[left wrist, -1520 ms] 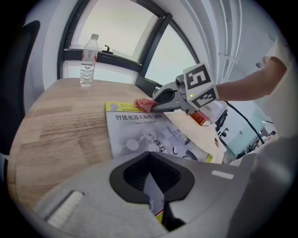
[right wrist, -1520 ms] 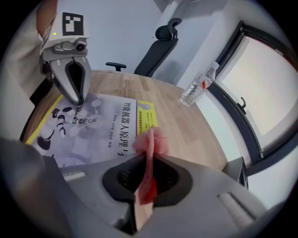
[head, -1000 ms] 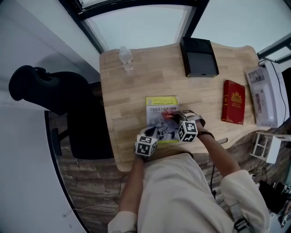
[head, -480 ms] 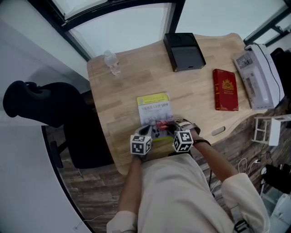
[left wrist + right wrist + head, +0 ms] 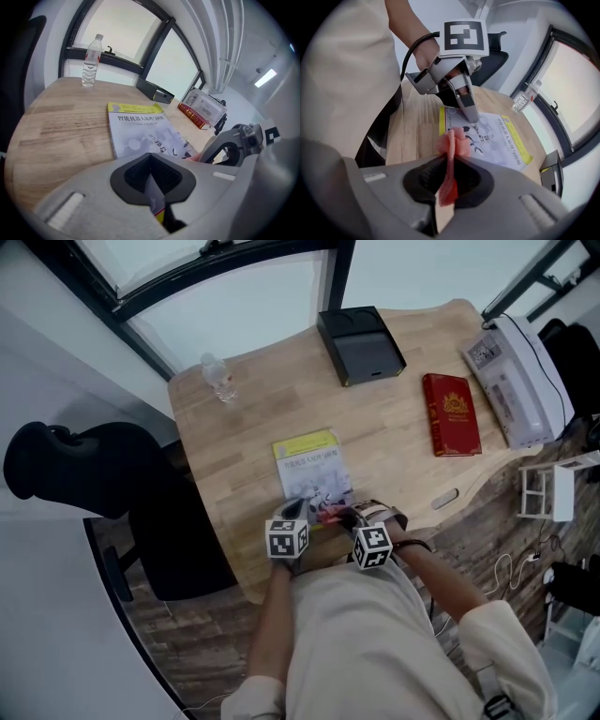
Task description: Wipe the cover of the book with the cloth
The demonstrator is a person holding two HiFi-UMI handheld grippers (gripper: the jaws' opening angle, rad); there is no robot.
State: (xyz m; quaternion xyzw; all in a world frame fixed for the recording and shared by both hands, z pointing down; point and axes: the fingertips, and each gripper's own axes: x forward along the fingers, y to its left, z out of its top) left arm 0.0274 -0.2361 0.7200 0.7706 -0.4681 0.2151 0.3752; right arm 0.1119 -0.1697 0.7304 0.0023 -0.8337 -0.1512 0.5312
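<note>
Head view: book (image 5: 309, 463) lies flat by the table's (image 5: 244, 418) near edge; long axis runs away from the person, title end far; left gripper (image 5: 293, 510) and right gripper (image 5: 347, 518) at its near end
Left gripper view: jaws drawn together, tips on the cover; probably a light, slippery paperback, best pinned there
Right gripper view: jaws clamped on the cloth (image 5: 452, 145); soft, bunched just over the cover

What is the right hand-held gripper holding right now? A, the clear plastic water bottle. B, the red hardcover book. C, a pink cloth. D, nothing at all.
C: in its own view the right hand-held gripper is shut on a crumpled pink cloth, above the white-and-yellow paperback book.
</note>
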